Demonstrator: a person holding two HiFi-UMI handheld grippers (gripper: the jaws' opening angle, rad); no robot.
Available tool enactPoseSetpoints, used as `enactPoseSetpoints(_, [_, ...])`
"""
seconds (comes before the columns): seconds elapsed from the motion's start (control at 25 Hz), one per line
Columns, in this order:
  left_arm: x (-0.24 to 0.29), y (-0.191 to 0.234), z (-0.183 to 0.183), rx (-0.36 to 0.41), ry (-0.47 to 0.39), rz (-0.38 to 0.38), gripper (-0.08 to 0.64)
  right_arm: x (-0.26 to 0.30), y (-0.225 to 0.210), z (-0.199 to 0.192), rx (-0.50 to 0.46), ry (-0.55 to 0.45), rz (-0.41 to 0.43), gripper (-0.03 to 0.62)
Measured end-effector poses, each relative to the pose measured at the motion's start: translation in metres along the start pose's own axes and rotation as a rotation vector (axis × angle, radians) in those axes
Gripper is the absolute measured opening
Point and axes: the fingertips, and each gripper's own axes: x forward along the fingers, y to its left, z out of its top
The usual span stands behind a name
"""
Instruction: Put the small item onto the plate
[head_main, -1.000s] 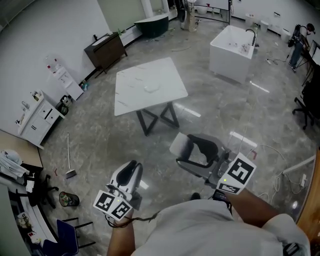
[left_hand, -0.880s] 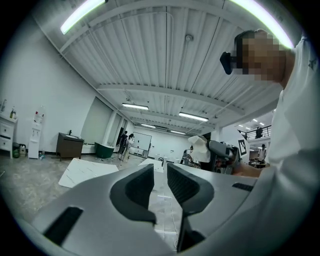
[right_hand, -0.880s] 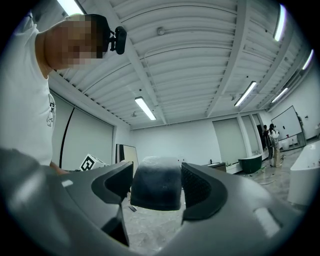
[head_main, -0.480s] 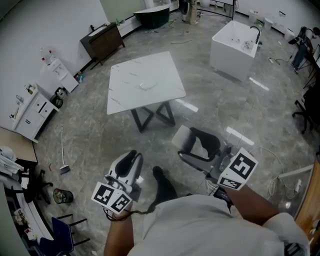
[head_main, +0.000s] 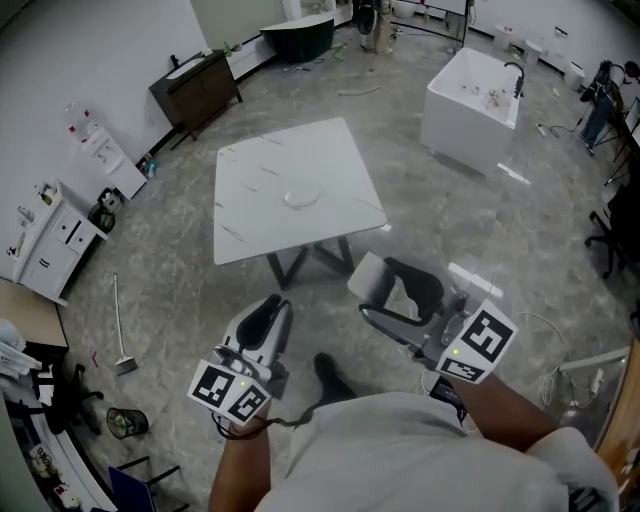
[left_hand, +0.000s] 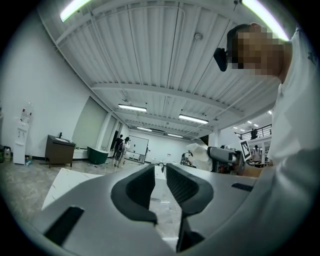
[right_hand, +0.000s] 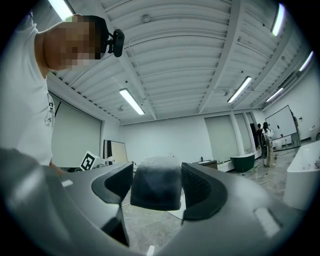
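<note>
Fingers (right_hand: 201, 189) of right gripper (right_hand: 155, 175) clamp the small item (right_hand: 156, 192); left gripper (left_hand: 160, 174) barely parted, empty.

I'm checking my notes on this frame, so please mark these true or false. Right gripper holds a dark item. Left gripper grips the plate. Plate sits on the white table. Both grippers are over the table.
1. The right gripper holds a dark item: true.
2. The left gripper grips the plate: false. Nothing is between its jaws.
3. The plate sits on the white table: true.
4. Both grippers are over the table: false. They are held short of it, above the floor.
</note>
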Motion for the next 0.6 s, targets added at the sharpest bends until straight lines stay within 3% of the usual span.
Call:
enactPoseSetpoints(0.28, [0.059, 0.122, 0.046, 0.033, 0.015, -0.070, 0.061, 0.117, -0.067, 0.013, -0.021, -0.018, -0.060, 0.293])
enactPoseSetpoints(0.6, [0.098, 0.214, 0.070, 0.038, 0.025, -0.108, 0.055, 0.203, -0.119, 0.010, -0.029, -0.012, -0.087, 0.293])
